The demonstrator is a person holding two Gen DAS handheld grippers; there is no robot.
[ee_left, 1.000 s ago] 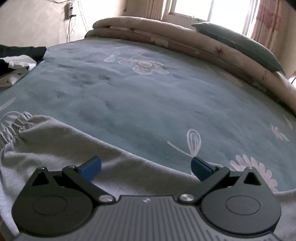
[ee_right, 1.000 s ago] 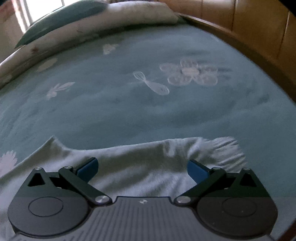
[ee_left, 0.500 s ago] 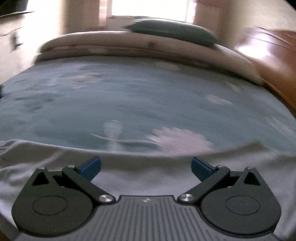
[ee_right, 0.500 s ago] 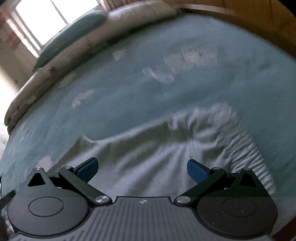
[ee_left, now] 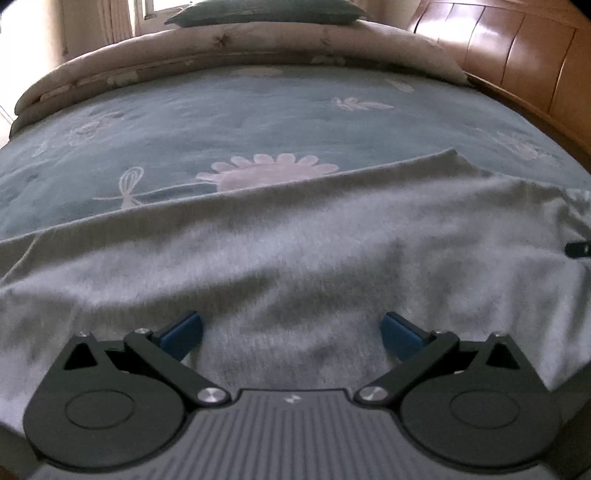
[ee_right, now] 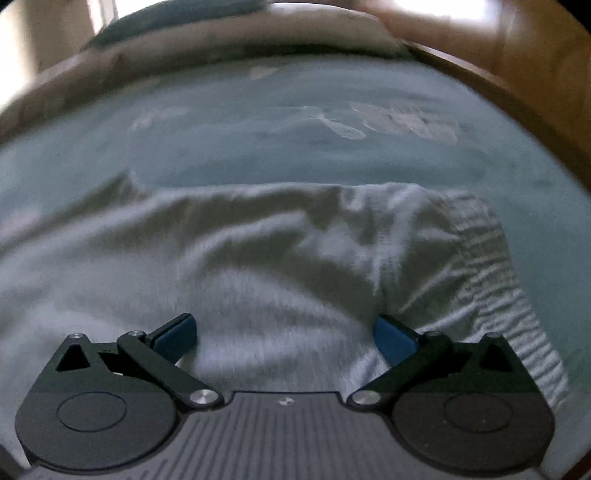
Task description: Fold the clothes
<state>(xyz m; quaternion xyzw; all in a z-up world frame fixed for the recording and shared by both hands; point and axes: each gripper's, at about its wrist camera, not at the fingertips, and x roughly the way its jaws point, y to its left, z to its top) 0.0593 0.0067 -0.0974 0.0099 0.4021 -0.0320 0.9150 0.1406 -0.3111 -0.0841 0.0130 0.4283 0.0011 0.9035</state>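
A grey garment (ee_left: 295, 251) lies spread across the near part of a teal flowered bedspread (ee_left: 258, 122). In the right wrist view the same grey garment (ee_right: 258, 258) shows a gathered elastic waistband (ee_right: 491, 266) at its right end. My left gripper (ee_left: 291, 336) hovers open just above the cloth, blue pads apart, nothing between them. My right gripper (ee_right: 284, 338) is also open over wrinkled fabric close to the waistband. A dark bit of the other tool (ee_left: 578, 248) peeks in at the right edge of the left wrist view.
A rolled beige quilt (ee_left: 240, 51) with a teal pillow (ee_left: 266, 11) on top runs along the far side of the bed. A wooden headboard (ee_left: 517, 62) curves along the right. A window (ee_right: 99, 14) glows at the back.
Both views have swung: the left one turned right, from the waistband end toward the headboard side. Both grippers moved farther over the garment, so grey cloth fills more of each view. Both stayed open.
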